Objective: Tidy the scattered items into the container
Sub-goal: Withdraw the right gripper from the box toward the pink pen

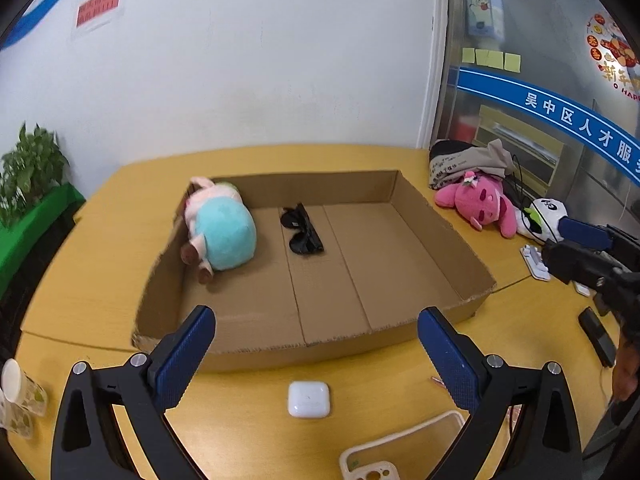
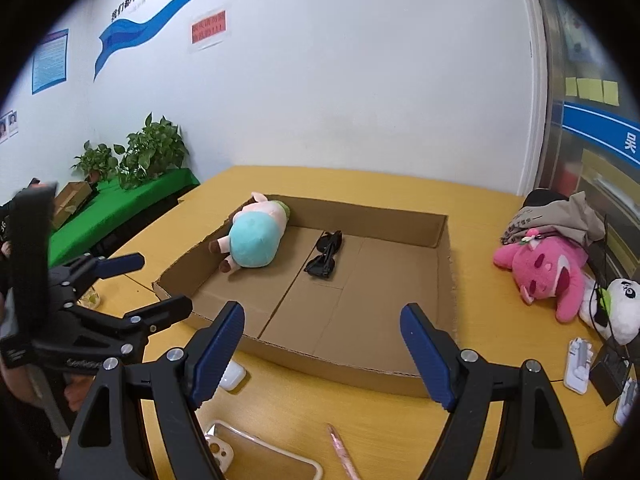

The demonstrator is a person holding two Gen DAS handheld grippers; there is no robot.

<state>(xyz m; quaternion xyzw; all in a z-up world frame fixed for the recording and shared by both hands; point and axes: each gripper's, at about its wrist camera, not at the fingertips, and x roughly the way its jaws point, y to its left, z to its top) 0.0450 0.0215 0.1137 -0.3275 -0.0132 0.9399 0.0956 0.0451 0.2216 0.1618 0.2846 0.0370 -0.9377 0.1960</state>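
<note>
— Yellow table point(image 1: 120, 216), white wall behind: what sits where?
— Left to right: a cardboard tray point(image 1: 444, 232) at centre holds a teal-and-pink plush point(image 1: 224, 232) and black sunglasses point(image 1: 301, 232); a pink plush point(image 1: 480, 200) lies at right.
— The grippers?
— Left gripper point(image 1: 316, 352) and right gripper point(image 2: 322, 350) both gape wide, empty, 1 white earbud case point(image 1: 309, 399) lying at lower centre.

Office or public service room, white wall point(image 2: 340, 80) with blue slogan banner point(image 2: 160, 16), potted plants point(image 2: 152, 152) below the banner, yellow sticky notes point(image 2: 592, 90) right of it
</note>
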